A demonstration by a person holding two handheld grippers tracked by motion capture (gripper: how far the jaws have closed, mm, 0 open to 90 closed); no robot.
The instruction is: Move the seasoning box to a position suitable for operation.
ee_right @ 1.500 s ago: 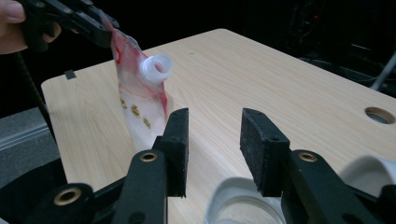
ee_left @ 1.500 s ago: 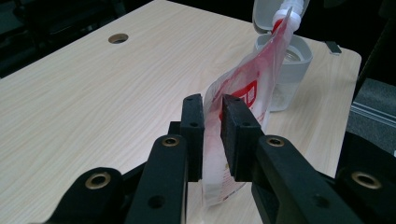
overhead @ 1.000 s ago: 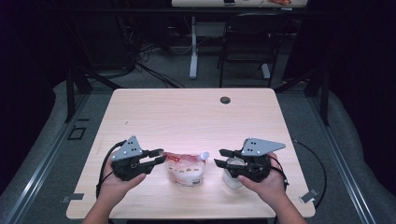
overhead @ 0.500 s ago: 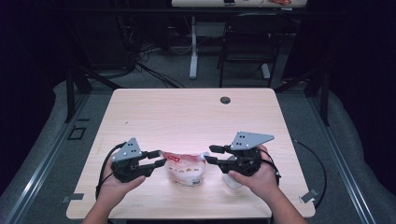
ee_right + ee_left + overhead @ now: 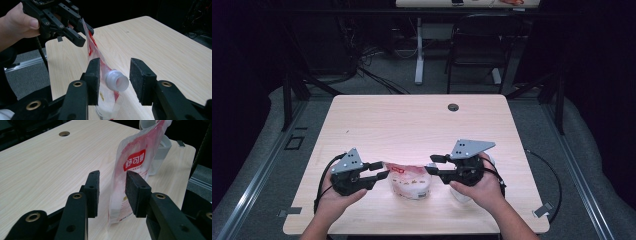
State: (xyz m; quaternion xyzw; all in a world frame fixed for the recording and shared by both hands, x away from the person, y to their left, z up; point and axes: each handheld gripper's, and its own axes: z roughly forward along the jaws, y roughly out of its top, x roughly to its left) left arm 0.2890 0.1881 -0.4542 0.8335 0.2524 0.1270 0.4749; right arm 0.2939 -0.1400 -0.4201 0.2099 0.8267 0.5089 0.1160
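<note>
While your left gripper (image 5: pixel 379 170) brackets the spouted pouch (image 5: pixel 409 179) with spread jaws, it grips nothing. The spout (image 5: pixel 117 80) sits between your right gripper's (image 5: pixel 117 81) equally spread jaws, so the grasp remains.

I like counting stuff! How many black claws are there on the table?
2. The left claw is beside the pouch; the right claw is by the pouch's other side, near its spout.

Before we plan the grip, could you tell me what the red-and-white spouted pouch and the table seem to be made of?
Red-and-white spouted pouch: apparently thin flexible plastic film, glossy; it creases and looks translucent. Its white spout: likely rigid plastic, smooth. Light rectangular table: wood-grain surface, matte, possibly laminate.
</note>
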